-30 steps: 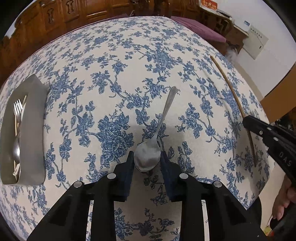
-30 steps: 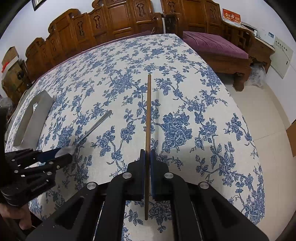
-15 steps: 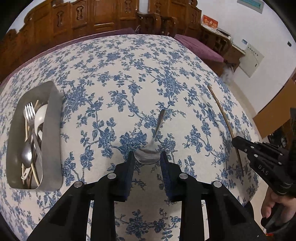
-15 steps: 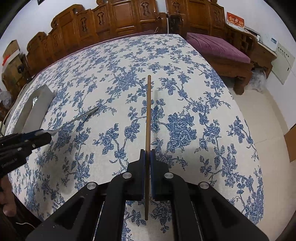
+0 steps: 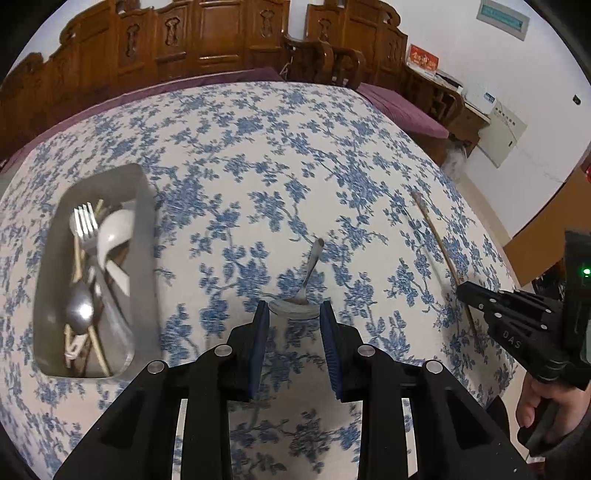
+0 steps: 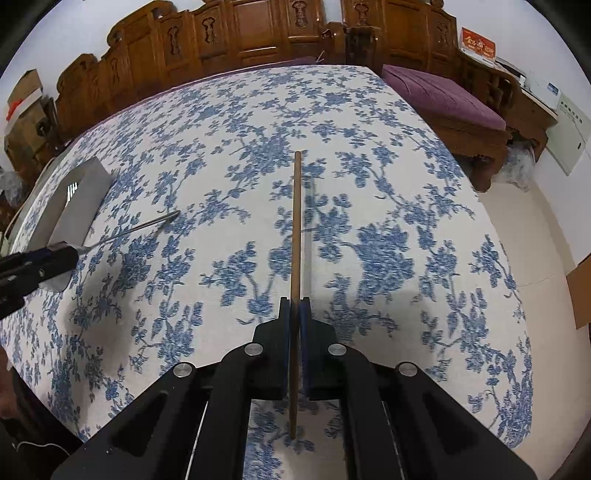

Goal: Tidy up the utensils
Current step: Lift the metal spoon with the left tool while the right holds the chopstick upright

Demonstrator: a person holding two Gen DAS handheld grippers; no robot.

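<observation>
Two grippers, both gripping. Left gripper (image 5: 294,314) is clamped on the bowl of a metal spoon (image 5: 309,271), lifted off the table (image 5: 258,155); handle points away from the camera toward the table middle. In the right wrist view the spoon handle (image 6: 144,226) sticks out from the left gripper's blue pads (image 6: 48,254) near the table's left edge. Right gripper (image 6: 294,314) is closed tight on a brown chopstick (image 6: 295,236), held partway along, long end running forward over the cloth, short end sticking back under the fingers. From the left wrist view the chopstick (image 5: 436,243) sits near the table's right edge, with the right gripper (image 5: 466,291) and the person's hand (image 5: 546,402) on its grip at the near right corner.

Grey metal tray (image 5: 144,236) lies at the table's left edge, long side along that edge. Inside: a fork (image 5: 84,221), a white spoon (image 5: 112,236), a metal spoon (image 5: 79,310), pale chopsticks (image 5: 96,343), all piled, overlapping. Same tray (image 6: 79,206) shows edge-on in the right view, fork tines just visible.

Table wears a white cloth with blue flowers. Carved wooden chairs (image 6: 258,33) line the far edge; purple-cushioned bench (image 6: 443,99) off the far right corner.
</observation>
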